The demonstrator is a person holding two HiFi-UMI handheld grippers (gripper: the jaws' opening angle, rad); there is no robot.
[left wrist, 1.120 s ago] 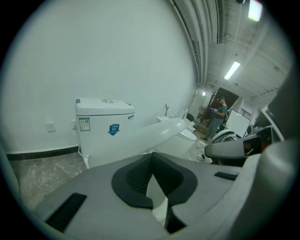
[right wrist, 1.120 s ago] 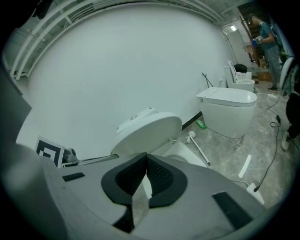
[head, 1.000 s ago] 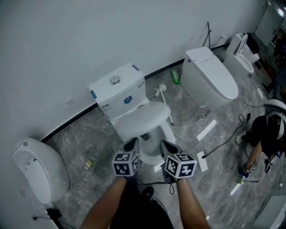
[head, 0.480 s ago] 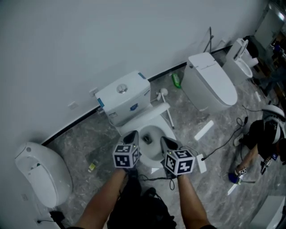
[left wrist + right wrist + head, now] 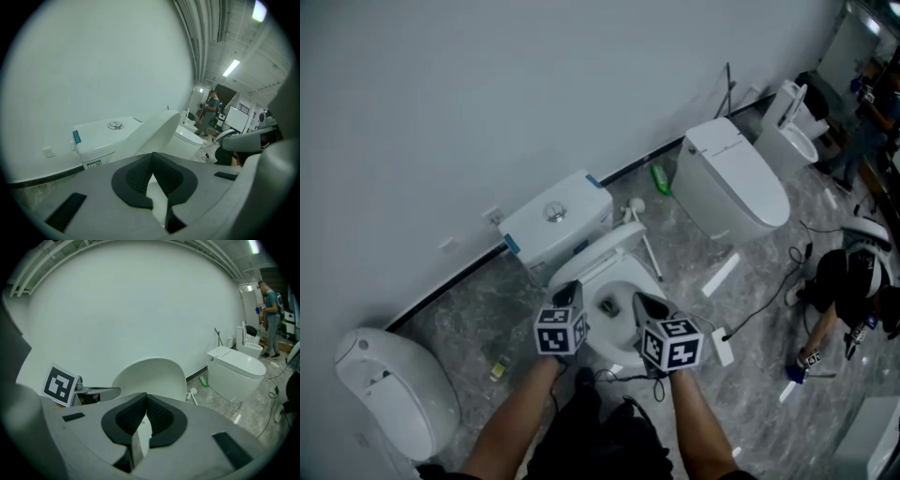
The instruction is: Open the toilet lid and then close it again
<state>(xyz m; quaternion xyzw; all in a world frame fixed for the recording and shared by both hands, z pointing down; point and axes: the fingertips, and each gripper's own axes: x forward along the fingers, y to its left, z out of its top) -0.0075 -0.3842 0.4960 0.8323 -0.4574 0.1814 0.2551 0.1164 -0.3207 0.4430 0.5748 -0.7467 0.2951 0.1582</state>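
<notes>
The white toilet stands in the middle of the head view, with its tank (image 5: 558,220) against the wall. Its lid (image 5: 607,247) is raised and leans back toward the tank, so the bowl (image 5: 614,307) lies open. My left gripper (image 5: 570,291) hovers over the bowl's left rim and my right gripper (image 5: 639,304) over its right rim. Both are shut with nothing between the pads. From the left gripper (image 5: 152,161) the lid (image 5: 157,133) rises just ahead beside the tank (image 5: 105,136). Past the right gripper (image 5: 146,401) the lid (image 5: 150,376) stands upright.
A second toilet (image 5: 736,178) stands to the right, a third (image 5: 792,127) beyond it, another (image 5: 389,394) at the lower left. A green bottle (image 5: 660,178) and a toilet brush (image 5: 636,208) lie by the wall. Cables and a crouching person (image 5: 853,281) are at the right.
The lid has swung up from lying flat on the bowl to leaning toward the tank. Both grippers have moved forward and up with it.
</notes>
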